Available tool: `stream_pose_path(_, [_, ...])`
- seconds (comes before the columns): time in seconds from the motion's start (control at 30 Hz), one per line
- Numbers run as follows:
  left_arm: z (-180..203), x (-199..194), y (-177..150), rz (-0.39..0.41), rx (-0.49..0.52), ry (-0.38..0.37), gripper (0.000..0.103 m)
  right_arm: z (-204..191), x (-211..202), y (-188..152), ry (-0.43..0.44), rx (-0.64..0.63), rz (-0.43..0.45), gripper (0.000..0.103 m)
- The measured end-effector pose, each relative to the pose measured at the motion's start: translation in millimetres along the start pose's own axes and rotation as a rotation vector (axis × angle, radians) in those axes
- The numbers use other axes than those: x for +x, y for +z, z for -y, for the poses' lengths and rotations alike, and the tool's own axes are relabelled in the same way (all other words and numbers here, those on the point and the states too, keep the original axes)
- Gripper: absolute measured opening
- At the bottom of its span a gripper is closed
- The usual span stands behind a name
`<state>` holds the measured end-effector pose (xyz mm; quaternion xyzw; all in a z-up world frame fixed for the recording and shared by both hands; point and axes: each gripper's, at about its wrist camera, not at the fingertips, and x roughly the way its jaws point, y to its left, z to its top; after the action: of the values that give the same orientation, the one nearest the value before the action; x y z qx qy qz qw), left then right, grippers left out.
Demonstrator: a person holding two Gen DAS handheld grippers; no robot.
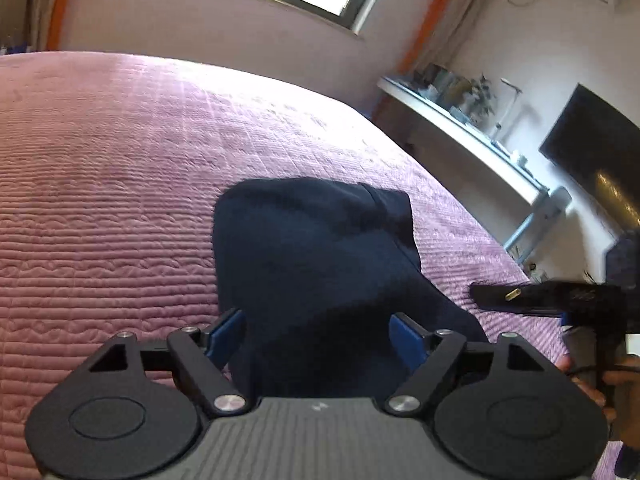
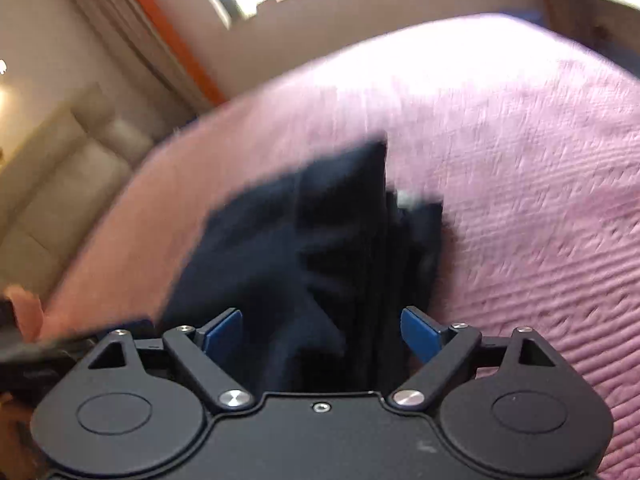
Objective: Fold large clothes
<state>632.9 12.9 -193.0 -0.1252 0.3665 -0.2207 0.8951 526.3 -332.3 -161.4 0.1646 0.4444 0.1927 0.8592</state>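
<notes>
**Dark garment folded on the pink bed, both tongs spread wide**

A dark navy garment (image 1: pixel 316 264) lies in a folded bundle on the pink quilted bedspread (image 1: pixel 104 184), towards the near right part of the bed as the left wrist view shows it. The left gripper (image 1: pixel 318 334) hangs over the near end of the cloth with its jaws spread wide; the blue pads (image 1: pixel 226 334) stand either side of the fabric and grip nothing. The right gripper (image 2: pixel 322 332) is likewise over the garment (image 2: pixel 304 232), jaws wide apart, blue pads (image 2: pixel 420 332) clear of the cloth and holding nothing (this view is smeared by motion, so the folds are hard to read). In the left wrist view the right gripper's black body (image 1: pixel 552 300) shows at the right edge, just above the bedspread, with a hand (image 1: pixel 612 392) below it. Beyond the bed stand a white shelf (image 1: pixel 460 132) and a dark screen (image 1: pixel 592 152).
</notes>
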Motion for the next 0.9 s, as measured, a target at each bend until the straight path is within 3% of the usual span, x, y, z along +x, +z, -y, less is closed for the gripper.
stream_pose_path(0.1, [-5.4, 14.5, -4.7, -0.018, -0.039, 0.007, 0.083, 15.2, 36.7, -9.7, -0.037, 0.008, -0.073, 0.103])
stream_pose_path(0.17, [-16.7, 24.5, -8.2, -0.047, -0.099, 0.007, 0.085, 34.9, 48.4, -16.7, 0.015, 0.099, -0.095, 0.103])
stream_pose_path(0.2, [-23.0, 30.7, -10.3, -0.083, -0.127, -0.008, 0.092, 44.1, 48.4, -20.4, 0.058, 0.135, -0.065, 0.103])
stream_pose_path(0.27, [-33.9, 46.3, -15.8, -0.161, -0.173, -0.042, 0.096, 50.6, 49.6, -24.5, 0.092, 0.14, -0.049, 0.103])
stream_pose_path(0.4, [-55.2, 61.3, -28.1, -0.158, -0.336, -0.186, 0.095, 42.0, 51.4, -21.3, 0.105, 0.074, -0.059, 0.103])
stream_pose_path(0.5, [-74.4, 74.9, -34.6, -0.185, -0.463, -0.302, 0.095, 47.9, 60.3, -17.2, 0.184, 0.095, -0.056, 0.1])
stream_pose_path(0.57, [-78.6, 78.6, -31.5, -0.213, -0.466, -0.336, 0.094, 48.5, 65.9, -15.3, 0.221, 0.103, -0.058, 0.09])
stream_pose_path(0.6, [-77.5, 79.9, -29.7, -0.225, -0.451, -0.32, 0.086, 45.9, 66.8, -15.6, 0.227, 0.094, -0.058, 0.081])
stream_pose_path(0.7, [-69.4, 74.4, -28.7, -0.2, -0.392, -0.285, 0.072, 37.0, 57.2, -14.6, 0.225, 0.087, -0.042, 0.068])
stream_pose_path(0.73, [-67.6, 69.4, -29.4, -0.18, -0.386, -0.301, 0.068, 33.5, 53.3, -13.0, 0.228, 0.086, -0.034, 0.068])
stream_pose_path(0.9, [-59.9, 18.8, -31.4, -0.068, -0.36, -0.465, 0.067, -9.8, -0.6, -9.7, 0.291, -0.007, 0.023, 0.067])
